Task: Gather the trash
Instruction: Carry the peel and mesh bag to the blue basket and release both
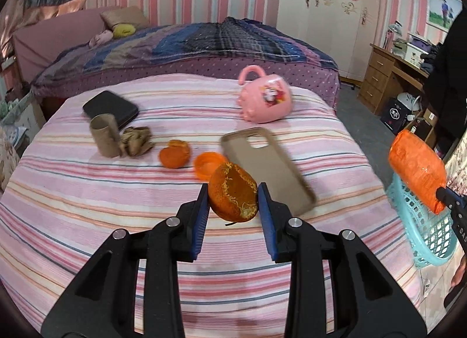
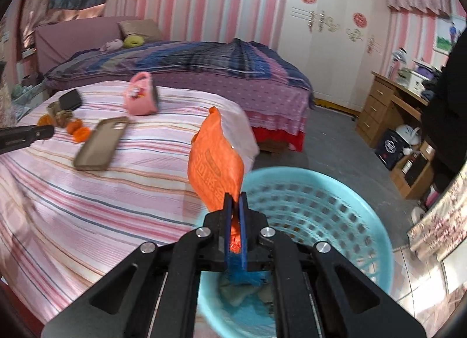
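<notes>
**Both grippers loaded, near the basket**

Left gripper (image 1: pixel 233 192) fingers pinch a hollow orange-peel half (image 1: pixel 233 195), open side facing the camera, above the pink striped bed (image 1: pixel 87 221). Right gripper (image 2: pixel 235 196) fingers pressed on an orange plastic wrapper (image 2: pixel 214 160), long axis upright, over the near rim of the turquoise perforated basket (image 2: pixel 335 192) beside the bed edge. Two peel pieces, one cardboard tube (image 1: pixel 105 139) remain on the bed.

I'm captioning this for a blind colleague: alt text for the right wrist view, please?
The right gripper pinches an orange wrapper above a light blue basket beside a pink-striped bed.
</notes>
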